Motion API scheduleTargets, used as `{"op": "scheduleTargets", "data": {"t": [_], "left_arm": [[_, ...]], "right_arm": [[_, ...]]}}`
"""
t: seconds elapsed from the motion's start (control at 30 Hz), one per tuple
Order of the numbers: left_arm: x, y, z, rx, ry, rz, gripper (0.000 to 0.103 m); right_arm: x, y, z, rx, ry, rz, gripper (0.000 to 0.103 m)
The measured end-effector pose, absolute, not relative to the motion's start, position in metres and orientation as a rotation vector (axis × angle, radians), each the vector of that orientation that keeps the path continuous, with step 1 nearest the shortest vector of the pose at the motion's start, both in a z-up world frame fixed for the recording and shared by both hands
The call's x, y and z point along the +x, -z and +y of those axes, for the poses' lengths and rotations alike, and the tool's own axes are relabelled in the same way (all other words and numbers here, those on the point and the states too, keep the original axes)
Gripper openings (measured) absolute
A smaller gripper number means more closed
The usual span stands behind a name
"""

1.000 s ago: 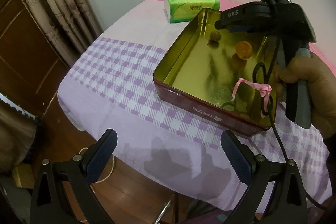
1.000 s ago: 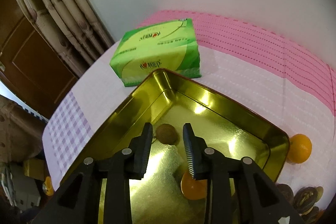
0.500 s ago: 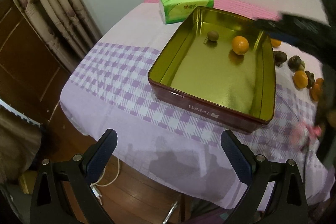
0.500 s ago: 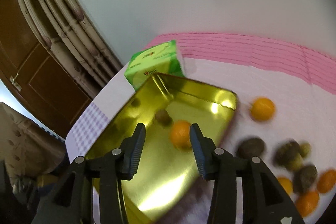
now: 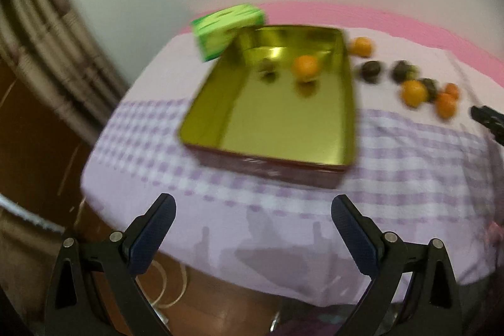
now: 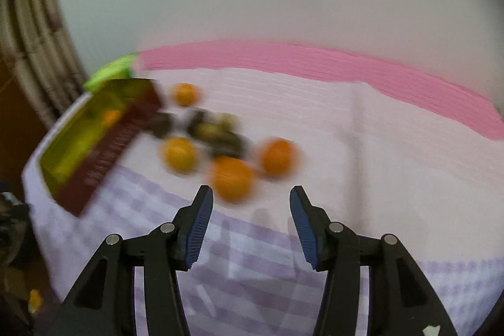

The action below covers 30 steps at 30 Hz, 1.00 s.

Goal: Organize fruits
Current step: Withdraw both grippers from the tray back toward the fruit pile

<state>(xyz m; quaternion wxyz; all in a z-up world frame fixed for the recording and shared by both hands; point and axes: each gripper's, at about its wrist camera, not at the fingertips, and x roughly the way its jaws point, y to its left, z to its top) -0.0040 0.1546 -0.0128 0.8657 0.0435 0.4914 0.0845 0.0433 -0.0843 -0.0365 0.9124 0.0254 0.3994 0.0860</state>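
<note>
A gold tin tray [image 5: 277, 122] with dark red sides sits on the checked tablecloth; inside it are an orange [image 5: 305, 66] and a small brown fruit [image 5: 267, 67]. Right of the tray lie several oranges [image 5: 414, 92] and dark fruits [image 5: 371, 70]. My left gripper [image 5: 253, 236] is open and empty, short of the table's near edge. My right gripper [image 6: 250, 225] is open and empty, just short of an orange [image 6: 232, 177]; another orange [image 6: 277, 156], dark fruits [image 6: 220, 134] and the tray [image 6: 94, 140] lie beyond. Both views are blurred.
A green tissue pack [image 5: 228, 30] lies behind the tray's far left corner. A pink band of cloth [image 6: 315, 65] runs along the wall side. A curtain [image 5: 47, 46] hangs at left. Wooden floor [image 5: 37, 153] lies below the table's left edge.
My right gripper has left the tray, swung right to the loose fruits and opened wider. The left view has swung right; the tray now sits more centred.
</note>
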Motion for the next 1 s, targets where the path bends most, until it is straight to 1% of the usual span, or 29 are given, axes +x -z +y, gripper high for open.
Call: {"op": "scheduleTargets", "data": {"t": [0.17,0.27,0.37,0.5,0.57,0.67,0.8,0.9,1.0], "left_arm": [[-0.010,0.008,0.124,0.085,0.051,1.010,0.099],[-0.010,0.004,0.098,0.135,0.160,0.990,0.099],[0.004,-0.004,0.076,0.127,0.281,0.984,0.099],[0.049,-0.007,0.054,0.070,0.361,1.008,0.099],[0.071,-0.004,0.046,0.042,0.379,1.020,0.099],[0.105,0.006,0.033,0.019,0.404,1.049,0.099],[0.135,0.018,0.017,0.066,0.410,1.052,0.094],[0.153,0.033,0.011,0.105,0.404,1.080,0.086],[0.168,0.047,0.010,0.116,0.405,1.109,0.081]], "right_arm": [[0.040,0.054,-0.137,0.043,-0.042,0.828,0.048],[0.039,0.062,-0.159,0.086,-0.010,0.836,0.048],[0.036,0.069,-0.176,0.126,0.001,0.838,0.049],[0.032,0.072,-0.186,0.170,-0.013,0.827,0.055],[0.031,0.072,-0.191,0.191,-0.018,0.816,0.061],[0.037,0.075,-0.190,0.228,-0.037,0.828,0.062],[0.036,0.076,-0.197,0.285,-0.065,0.818,0.064],[0.035,0.076,-0.199,0.300,-0.087,0.813,0.069],[0.036,0.077,-0.199,0.318,-0.106,0.806,0.072]]}}
